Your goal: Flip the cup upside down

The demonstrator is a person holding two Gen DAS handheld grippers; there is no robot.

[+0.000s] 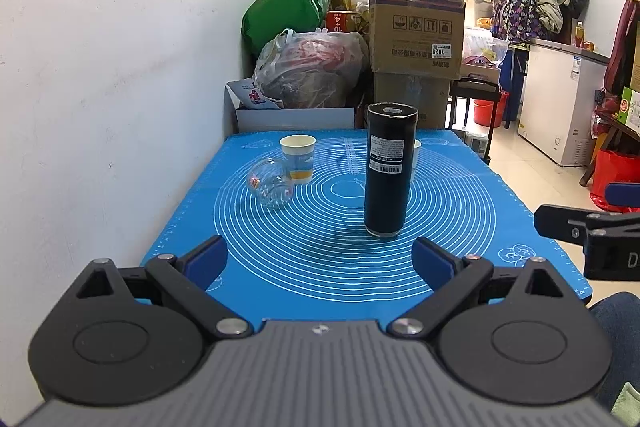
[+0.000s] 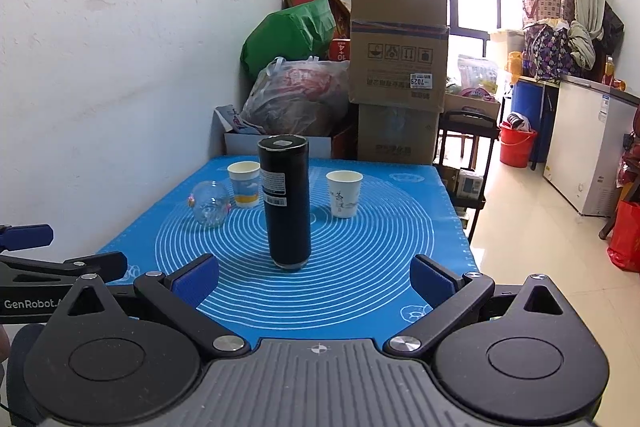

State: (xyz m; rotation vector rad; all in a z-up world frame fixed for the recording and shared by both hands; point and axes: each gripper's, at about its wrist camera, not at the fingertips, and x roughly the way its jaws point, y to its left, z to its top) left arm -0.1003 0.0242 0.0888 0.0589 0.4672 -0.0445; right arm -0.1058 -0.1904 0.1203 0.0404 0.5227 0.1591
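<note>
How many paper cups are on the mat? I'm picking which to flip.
2, both upright: one at the far left beside the glass jar, one far right of the black bottle, which largely hides it from the left wrist view.

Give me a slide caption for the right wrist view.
Open right gripper faces a black tumbler, two upright paper cups and a glass jar.

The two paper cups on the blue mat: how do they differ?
The paper cup with the blue-and-orange print stands far left beside the clear glass jar; the white paper cup with dark ink artwork stands alone, right of the tall black cylindrical bottle. In the left wrist view the bottle hides most of the white cup. Both stand upright, mouths up.
</note>
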